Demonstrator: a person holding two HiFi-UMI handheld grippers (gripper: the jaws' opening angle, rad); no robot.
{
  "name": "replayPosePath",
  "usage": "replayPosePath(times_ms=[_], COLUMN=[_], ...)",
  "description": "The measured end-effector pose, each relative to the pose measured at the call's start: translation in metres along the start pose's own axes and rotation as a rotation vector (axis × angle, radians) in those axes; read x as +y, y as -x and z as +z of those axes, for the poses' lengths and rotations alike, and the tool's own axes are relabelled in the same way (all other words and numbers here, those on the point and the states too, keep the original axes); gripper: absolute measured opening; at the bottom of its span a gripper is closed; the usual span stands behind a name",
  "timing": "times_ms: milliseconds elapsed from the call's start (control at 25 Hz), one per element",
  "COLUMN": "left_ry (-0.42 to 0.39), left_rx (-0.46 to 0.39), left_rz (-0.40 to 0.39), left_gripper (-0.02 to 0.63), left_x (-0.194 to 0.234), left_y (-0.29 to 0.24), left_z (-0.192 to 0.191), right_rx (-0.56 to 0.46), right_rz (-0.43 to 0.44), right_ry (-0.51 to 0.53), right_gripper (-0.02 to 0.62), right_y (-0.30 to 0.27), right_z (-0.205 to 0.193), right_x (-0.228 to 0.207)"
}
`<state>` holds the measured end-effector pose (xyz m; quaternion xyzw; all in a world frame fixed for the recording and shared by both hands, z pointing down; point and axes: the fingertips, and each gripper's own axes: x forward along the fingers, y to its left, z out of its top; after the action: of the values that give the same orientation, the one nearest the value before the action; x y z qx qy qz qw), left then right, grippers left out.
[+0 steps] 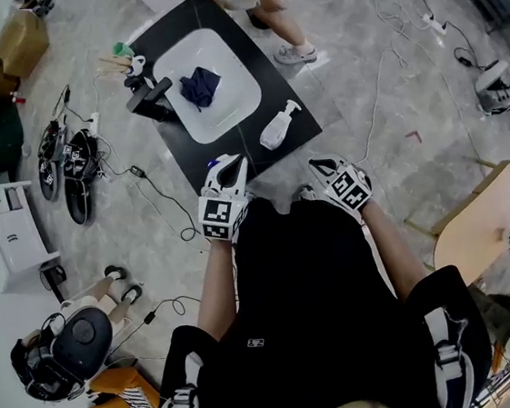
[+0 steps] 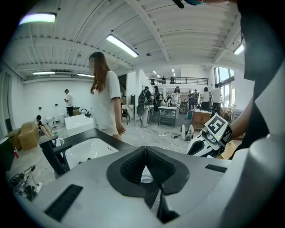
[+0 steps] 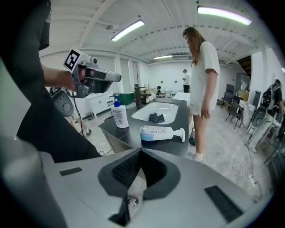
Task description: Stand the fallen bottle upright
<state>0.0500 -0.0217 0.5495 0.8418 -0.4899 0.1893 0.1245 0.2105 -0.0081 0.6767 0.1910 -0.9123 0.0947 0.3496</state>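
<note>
The bottle [image 1: 279,127] lies crosswise on the bench [image 1: 181,19], ahead of the nearer right hand-held gripper [image 1: 317,166]. It and the left hand-held gripper [image 1: 228,163] are closed, empty.

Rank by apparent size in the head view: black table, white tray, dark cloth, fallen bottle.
1. black table
2. white tray
3. dark cloth and fallen bottle: these look about alike, so I'm not ranking them against each other.
</note>
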Motion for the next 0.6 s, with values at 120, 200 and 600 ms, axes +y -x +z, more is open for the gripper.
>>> replayPosePath(times_ms=[120,200,600], left_ry=[-0.007,-0.018,-0.003], left_rx=[-0.001,0.007,0.071], left_rz=[-0.032,-0.059,-0.167], left_gripper=[0.014,0.014,0.014], left_x=[-0.016,-0.023,-0.037], left_y=[-0.007,-0.013,-0.060], left_z=[0.003,0.004,-0.011], right_rx=[0.010,0.009,0.042], right_rz=[-0.016,-0.029,-0.065], right_ry=[-0.027,-0.045,-0.096], right_gripper=[0.060,0.060,0.060], right_y=[0.011,0.015,0.019], right_z=[-0.004,-0.007,-0.014], right_x=[-0.006,-0.009,-0.019])
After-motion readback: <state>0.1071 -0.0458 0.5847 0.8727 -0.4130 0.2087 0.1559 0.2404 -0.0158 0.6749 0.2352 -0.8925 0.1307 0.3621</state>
